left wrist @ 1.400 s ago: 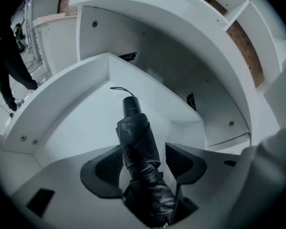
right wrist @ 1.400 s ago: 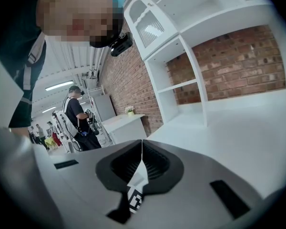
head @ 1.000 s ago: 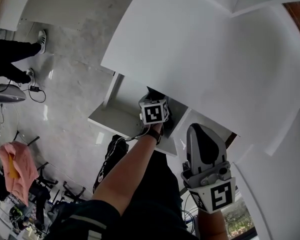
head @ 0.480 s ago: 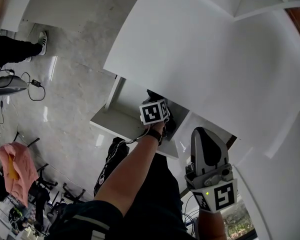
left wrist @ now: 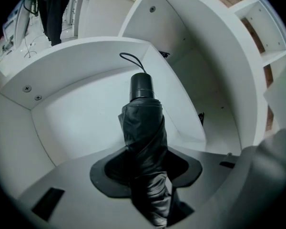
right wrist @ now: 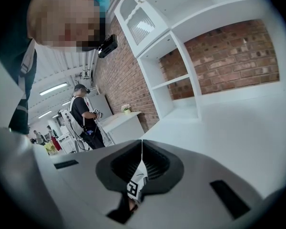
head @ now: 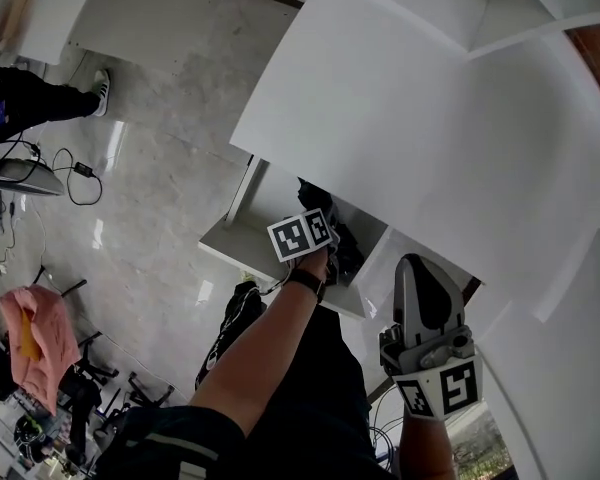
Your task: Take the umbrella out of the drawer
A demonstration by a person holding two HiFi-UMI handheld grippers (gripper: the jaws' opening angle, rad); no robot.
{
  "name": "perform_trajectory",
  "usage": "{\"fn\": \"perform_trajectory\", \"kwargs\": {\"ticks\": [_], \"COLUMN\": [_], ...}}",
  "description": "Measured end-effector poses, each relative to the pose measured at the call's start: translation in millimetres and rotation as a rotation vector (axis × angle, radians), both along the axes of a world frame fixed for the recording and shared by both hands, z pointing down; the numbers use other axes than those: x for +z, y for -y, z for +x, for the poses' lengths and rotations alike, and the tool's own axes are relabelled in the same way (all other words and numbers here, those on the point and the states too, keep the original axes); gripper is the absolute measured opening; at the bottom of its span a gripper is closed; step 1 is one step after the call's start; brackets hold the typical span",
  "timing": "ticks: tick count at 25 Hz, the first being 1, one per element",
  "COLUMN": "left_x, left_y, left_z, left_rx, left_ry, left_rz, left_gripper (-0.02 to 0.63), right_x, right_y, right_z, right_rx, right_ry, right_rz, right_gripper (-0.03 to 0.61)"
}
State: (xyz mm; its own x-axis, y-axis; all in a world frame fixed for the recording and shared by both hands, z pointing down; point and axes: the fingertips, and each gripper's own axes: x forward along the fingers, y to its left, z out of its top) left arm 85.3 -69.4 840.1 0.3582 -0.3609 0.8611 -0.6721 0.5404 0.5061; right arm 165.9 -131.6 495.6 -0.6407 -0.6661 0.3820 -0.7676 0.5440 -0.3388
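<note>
- Left gripper view: the left gripper [left wrist: 145, 171] has its jaws closing around the black folded umbrella [left wrist: 143, 128], which runs up the middle of the frame from the jaws. The fabric fills the gap and looks squeezed. The umbrella is inside the open drawer [left wrist: 81, 56], with its handle [left wrist: 142, 86] aimed at the back corner.
- The hold is on loose, slick folds near one end, not on the handle. The fabric may slide over the shaft, so the umbrella could droop or slip out when raised.
- The long free end could swing and knock the drawer wall at the upper centre of the frame, which would twist it in the jaws.
- The strap [left wrist: 130, 59] lies looped beyond the handle and could snag on the drawer edge.
- Head view: the white top [head: 410, 118] overhangs the drawer at frame centre. A straight lift would likely hit its underside, so the umbrella probably has to come out toward the lower left.
- The right gripper [right wrist: 142, 149], at the lower right of the head view, has its jaws pressed together with nothing seen held. It is well apart from the drawer, so it is no help if the umbrella falls.
</note>
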Motion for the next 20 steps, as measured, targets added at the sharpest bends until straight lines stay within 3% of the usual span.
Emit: {"fn": "perform_trajectory", "kwargs": {"ticks": [12,20], "left_x": [-59.4,-99.4], "left_y": [-15.3,-24.0], "left_z": [-11.6,-27.1], "left_rx": [-0.173,-0.199], "left_ry": [-0.146,-0.200], "left_rz": [0.024,0.055], "left_gripper": [0.183,0.183], "right_x": [-45.8,-77.9], "right_y": [-10.1,-26.1], "right_z": [-15.6,-26.9], "right_rx": [0.010,0.033], "right_ry": [0.037,0.074], "right_rz": [0.065,0.114], "right_gripper": [0.005,0.005]}}
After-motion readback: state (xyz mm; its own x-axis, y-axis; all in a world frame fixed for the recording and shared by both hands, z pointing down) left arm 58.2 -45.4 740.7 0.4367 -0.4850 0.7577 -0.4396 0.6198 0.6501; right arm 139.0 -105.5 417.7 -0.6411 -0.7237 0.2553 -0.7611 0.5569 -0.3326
